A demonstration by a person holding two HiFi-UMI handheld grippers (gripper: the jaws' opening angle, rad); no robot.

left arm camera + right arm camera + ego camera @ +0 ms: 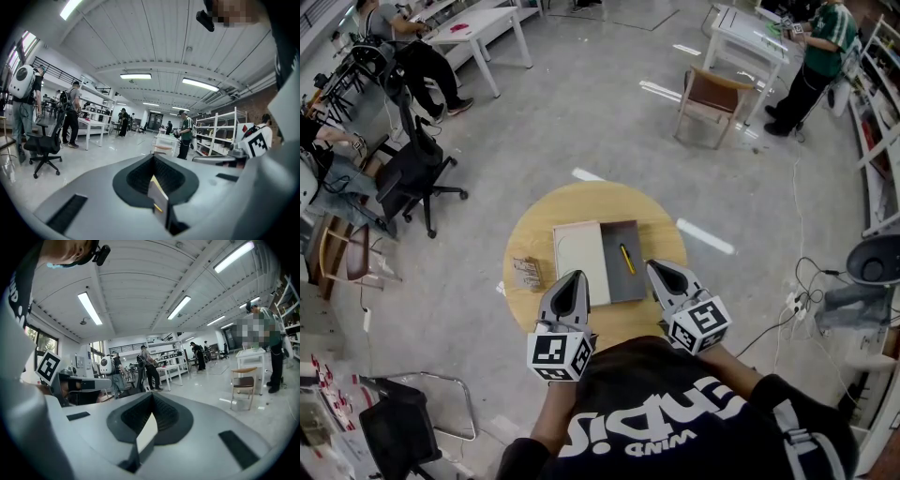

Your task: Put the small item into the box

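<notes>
Small yellow stick-shaped item [626,258] lies inside the grey tray of the open flat box [614,283], mid-frame on the round wooden desk [581,202]. It sits between and above both sets of fingers, touching neither. The left gripper [572,281] and right gripper [660,271] are held close to the torso at the desk's lower edge, fingers clenched on nothing. A small pale packet [525,272] sits left of the box.

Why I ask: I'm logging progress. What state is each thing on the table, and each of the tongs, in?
Flat cream-and-grey box: open, its two halves side by side on the round wooden table.
Thin yellow stick: lying inside the grey half.
Small pale packet: on the table left of the box, outside it.
Left tongs: shut, empty.
Right tongs: shut, empty.
</notes>
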